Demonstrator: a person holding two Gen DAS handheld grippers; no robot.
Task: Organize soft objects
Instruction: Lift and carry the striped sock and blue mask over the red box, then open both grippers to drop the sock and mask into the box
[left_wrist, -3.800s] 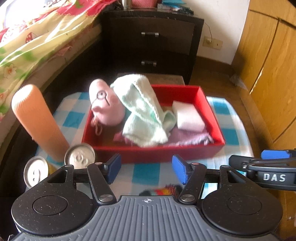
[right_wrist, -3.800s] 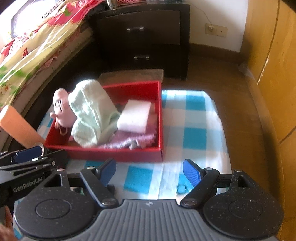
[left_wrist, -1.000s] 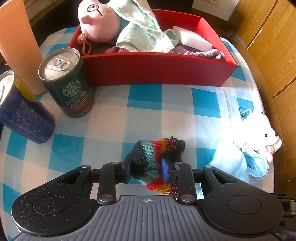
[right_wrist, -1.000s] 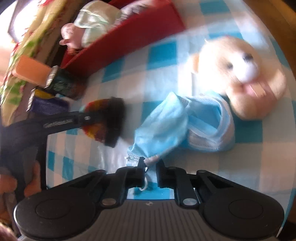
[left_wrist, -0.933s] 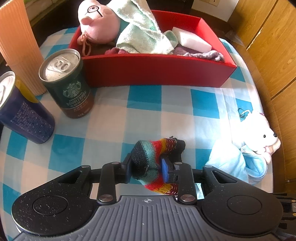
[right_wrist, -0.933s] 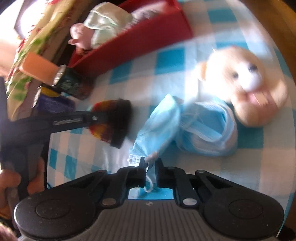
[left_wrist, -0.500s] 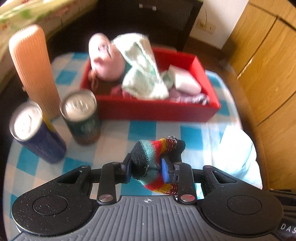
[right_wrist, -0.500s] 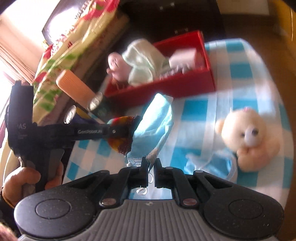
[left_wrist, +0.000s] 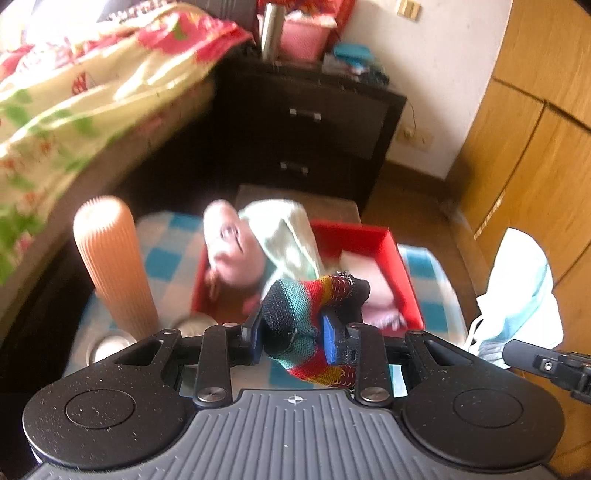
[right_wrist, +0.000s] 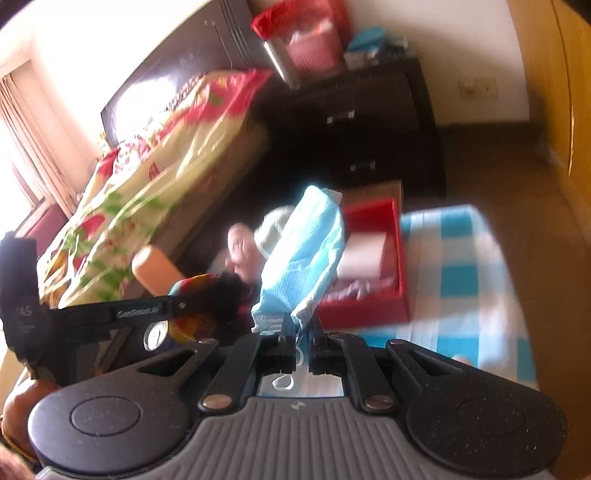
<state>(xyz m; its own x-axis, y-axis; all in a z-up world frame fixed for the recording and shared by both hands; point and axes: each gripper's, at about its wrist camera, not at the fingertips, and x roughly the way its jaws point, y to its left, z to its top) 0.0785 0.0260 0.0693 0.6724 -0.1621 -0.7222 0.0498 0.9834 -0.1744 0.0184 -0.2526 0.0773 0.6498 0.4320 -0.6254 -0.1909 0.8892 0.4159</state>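
We look across a bed (left_wrist: 74, 96) under a floral cover, a dark nightstand (left_wrist: 306, 125) with two drawers beside it and wooden wardrobe doors (left_wrist: 535, 147) to the right. Below these a blue-and-white checked cloth (right_wrist: 461, 266) covers a low table. At the cloth's far side sits a red box (left_wrist: 402, 269), already loaded with a pink plush toy (left_wrist: 232, 251), a pale green towel (left_wrist: 288, 236) draped against it, and a white sponge (right_wrist: 364, 251) lying on purple cloth. A ribbed orange cylinder (left_wrist: 110, 258) stands upright left of the box, with two can tops (left_wrist: 110, 343) near its base, too blurred for us to read.

Our left gripper (left_wrist: 291, 338) is clamped on a striped knitted sock (left_wrist: 303, 317), rainbow bands and a black toe, held in the air in front of the box. Our right gripper (right_wrist: 297, 350) is pinched tight on the edge and ear loop of a light blue face mask (right_wrist: 306, 251), which stands up from the jaws, also off the table and in front of the box. In the left wrist view the mask hangs at far right, well apart from the sock.
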